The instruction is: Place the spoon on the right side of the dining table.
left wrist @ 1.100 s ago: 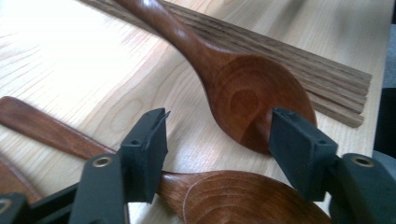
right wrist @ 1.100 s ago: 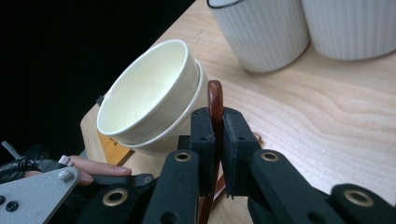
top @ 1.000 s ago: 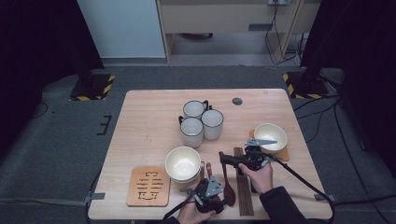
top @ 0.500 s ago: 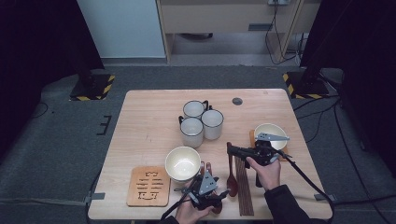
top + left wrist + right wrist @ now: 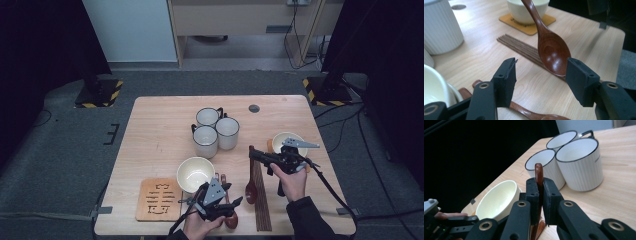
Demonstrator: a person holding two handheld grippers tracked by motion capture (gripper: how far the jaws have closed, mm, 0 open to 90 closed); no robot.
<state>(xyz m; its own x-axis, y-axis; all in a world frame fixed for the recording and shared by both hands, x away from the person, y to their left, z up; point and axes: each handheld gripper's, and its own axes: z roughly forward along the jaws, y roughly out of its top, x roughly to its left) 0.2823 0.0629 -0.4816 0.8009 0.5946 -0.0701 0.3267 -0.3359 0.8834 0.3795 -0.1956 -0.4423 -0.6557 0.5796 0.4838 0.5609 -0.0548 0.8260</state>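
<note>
A dark wooden spoon (image 5: 250, 189) hangs upright with its bowl just above the table. My right gripper (image 5: 252, 153) is shut on the top of its handle (image 5: 539, 173). In the left gripper view the spoon's bowl (image 5: 554, 52) hangs just beyond my left gripper (image 5: 540, 67), which stands open with nothing between its jaws. That left gripper (image 5: 232, 195) hovers at the table's front edge over a second wooden spoon (image 5: 231, 220) lying on the table. The second spoon's handle (image 5: 527, 113) passes under the jaws.
Brown chopsticks (image 5: 261, 197) lie beside the hanging spoon. A cream bowl (image 5: 194, 172) stands left of my left gripper, with a wooden trivet (image 5: 159, 199) further left. Three white mugs (image 5: 215, 130) cluster mid-table. Another bowl (image 5: 282, 140) sits on an orange coaster (image 5: 529, 25) at the right.
My right hand has risen and shifted right, lifting the spoon into an upright hang. My left gripper has lifted slightly near the front edge.
</note>
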